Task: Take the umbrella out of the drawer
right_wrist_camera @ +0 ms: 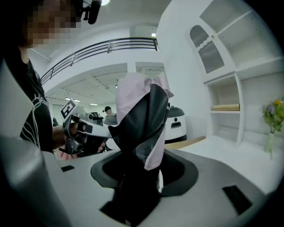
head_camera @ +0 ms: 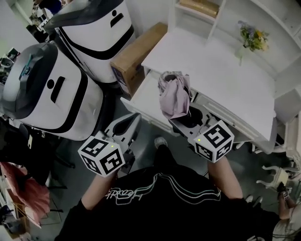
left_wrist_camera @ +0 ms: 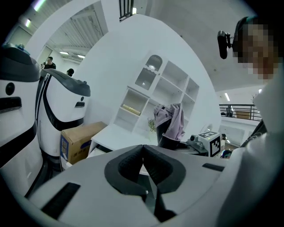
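The folded umbrella (head_camera: 175,96), pink fabric with a black lining and handle, stands upright above the front edge of the white desk (head_camera: 221,70). My right gripper (head_camera: 190,118) is shut on its lower part. In the right gripper view the umbrella (right_wrist_camera: 143,116) rises out of the right gripper (right_wrist_camera: 141,170) and fills the middle. My left gripper (head_camera: 130,123) hangs lower left of the umbrella, shut with nothing in it. Its jaws meet at the tips in the left gripper view (left_wrist_camera: 143,148), where the umbrella (left_wrist_camera: 171,120) shows to the right. A white drawer (head_camera: 142,96) sticks out under the desk.
Two large white-and-black machines (head_camera: 56,94) stand at the left. A cardboard box (head_camera: 136,56) leans between them and the desk. A vase of flowers (head_camera: 251,40) sits on the desk by the white shelf unit (head_camera: 202,12). A white chair (head_camera: 277,172) is at the lower right.
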### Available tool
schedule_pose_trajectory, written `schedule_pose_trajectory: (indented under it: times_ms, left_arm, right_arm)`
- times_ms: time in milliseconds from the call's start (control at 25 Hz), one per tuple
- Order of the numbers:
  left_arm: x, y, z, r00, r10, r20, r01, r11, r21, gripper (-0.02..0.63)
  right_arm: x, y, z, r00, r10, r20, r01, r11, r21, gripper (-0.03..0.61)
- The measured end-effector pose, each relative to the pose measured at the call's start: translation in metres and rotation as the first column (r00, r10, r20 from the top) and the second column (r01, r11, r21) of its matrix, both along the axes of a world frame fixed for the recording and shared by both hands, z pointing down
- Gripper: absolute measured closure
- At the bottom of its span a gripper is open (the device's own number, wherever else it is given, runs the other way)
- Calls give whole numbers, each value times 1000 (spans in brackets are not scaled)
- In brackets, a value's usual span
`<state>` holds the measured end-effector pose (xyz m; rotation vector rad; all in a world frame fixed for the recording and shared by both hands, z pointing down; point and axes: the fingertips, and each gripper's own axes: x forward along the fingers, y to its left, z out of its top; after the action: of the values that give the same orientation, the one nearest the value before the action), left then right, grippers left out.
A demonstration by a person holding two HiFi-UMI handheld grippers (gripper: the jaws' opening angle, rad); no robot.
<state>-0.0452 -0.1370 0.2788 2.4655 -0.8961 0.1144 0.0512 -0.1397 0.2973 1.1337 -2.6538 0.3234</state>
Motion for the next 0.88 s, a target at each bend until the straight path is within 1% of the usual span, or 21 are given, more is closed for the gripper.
schedule_pose_trajectory:
  times_ms: [160,240,400,680,880]
  left_arm:
    - [8,17,-11,999,37,7,-37,999,29,594]
    - [10,23,-14,999,47,19,-48,998,45,594]
    - [10,27,-17,998,63,11,-63,997,50,593]
    - [10,25,-18,997,74,-4,-73,996,42,594]
    - [12,25,-16,997,76,-3,-76,996,36,593]
  right_arm:
    - [8,18,-21,999,27,47,-30,998,60,357]
    - [10,25,-26,997,41,71,-46,996,75,357]
    - [10,32,-29,994,64,88,-72,993,96,357]
    - [12,30,-25,989,103,108,-112,991,80,357]
    - [12,28,-21,989,103,107,-112,991,76,357]
